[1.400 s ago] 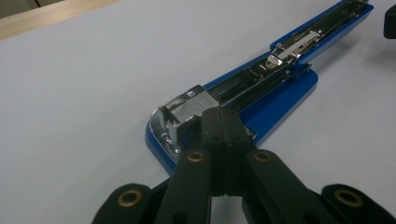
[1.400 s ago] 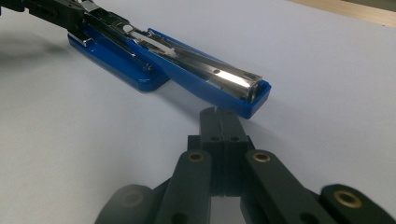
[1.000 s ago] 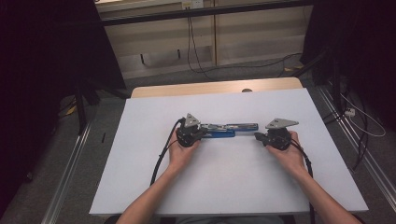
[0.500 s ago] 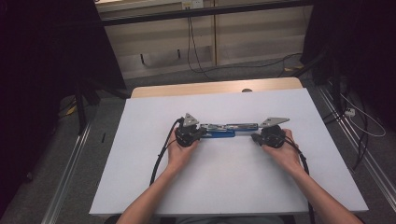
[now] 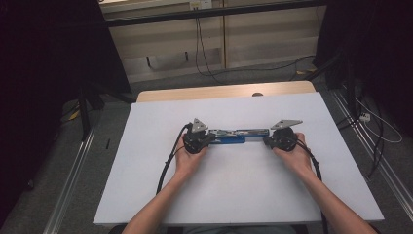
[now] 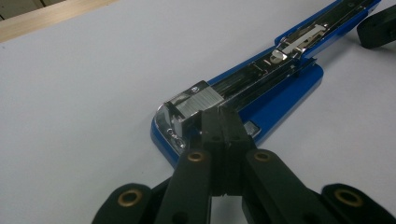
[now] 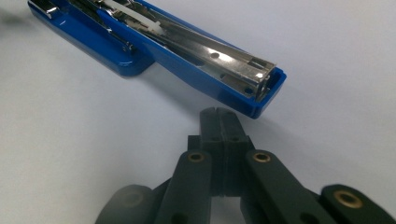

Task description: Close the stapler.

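A blue stapler (image 5: 236,136) lies opened out flat on the white tabletop (image 5: 243,185), its metal magazine facing up. My left gripper (image 5: 210,139) is shut with nothing between its jaws. In the left gripper view its tips (image 6: 220,116) sit at the stapler's (image 6: 261,88) base end, over the chrome front of the magazine. My right gripper (image 5: 267,141) is also shut and holds nothing. In the right gripper view its tips (image 7: 218,115) stand just short of the far end of the stapler's (image 7: 187,44) swung-out blue arm, with a small gap between them.
The white sheet covers a wooden table whose far edge (image 5: 224,91) shows bare. Black cables (image 5: 168,163) trail from both grippers across the top. Metal rails (image 5: 73,175) and floor cables lie beside the table.
My right gripper has edged slightly left toward the end of the stapler's arm. The left gripper and the stapler have stayed put.
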The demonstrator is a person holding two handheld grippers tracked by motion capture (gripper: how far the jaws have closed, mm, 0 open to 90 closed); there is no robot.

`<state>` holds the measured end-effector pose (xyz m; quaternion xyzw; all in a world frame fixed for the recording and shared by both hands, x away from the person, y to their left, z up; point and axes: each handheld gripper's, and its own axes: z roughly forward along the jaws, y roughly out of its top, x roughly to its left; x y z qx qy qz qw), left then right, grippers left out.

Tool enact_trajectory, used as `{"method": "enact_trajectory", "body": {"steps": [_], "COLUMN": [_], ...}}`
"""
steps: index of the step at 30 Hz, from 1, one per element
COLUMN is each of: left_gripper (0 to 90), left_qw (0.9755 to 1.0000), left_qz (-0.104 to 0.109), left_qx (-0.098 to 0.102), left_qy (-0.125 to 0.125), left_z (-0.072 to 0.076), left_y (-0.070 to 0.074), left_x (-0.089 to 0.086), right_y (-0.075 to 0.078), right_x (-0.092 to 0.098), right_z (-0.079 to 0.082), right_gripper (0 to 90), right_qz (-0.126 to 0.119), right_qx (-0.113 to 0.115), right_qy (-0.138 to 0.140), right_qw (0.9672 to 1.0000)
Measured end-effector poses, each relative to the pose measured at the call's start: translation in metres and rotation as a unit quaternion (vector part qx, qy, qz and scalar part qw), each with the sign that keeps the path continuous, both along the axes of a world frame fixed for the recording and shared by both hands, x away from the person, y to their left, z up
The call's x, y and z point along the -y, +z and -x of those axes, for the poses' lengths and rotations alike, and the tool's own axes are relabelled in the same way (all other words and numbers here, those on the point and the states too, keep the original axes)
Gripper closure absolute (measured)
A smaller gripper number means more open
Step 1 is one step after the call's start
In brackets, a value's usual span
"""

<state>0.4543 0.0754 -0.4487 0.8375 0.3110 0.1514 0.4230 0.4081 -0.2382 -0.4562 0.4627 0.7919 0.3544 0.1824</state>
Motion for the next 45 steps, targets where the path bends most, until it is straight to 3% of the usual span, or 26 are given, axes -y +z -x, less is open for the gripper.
{"method": "enact_trajectory", "body": {"steps": [37,45], "left_gripper": [90.0,90.0], "left_qw": [1.0000,0.9999], "left_qz": [0.002,0.012], "left_qx": [0.005,0.002], "left_qy": [-0.001,-0.001], "left_z": [0.0018,0.0021], "left_y": [-0.0015,-0.0025], "left_x": [0.0033,0.0053], "right_y": [-0.0024,-0.0017], "right_x": [-0.0036,-0.0034], "right_z": [-0.0036,-0.0035], "right_gripper": [90.0,90.0], "right_qz": [-0.010,-0.019], "right_qx": [0.023,0.034], "right_qy": [-0.012,-0.017], "right_qw": [0.9996,0.9991]}}
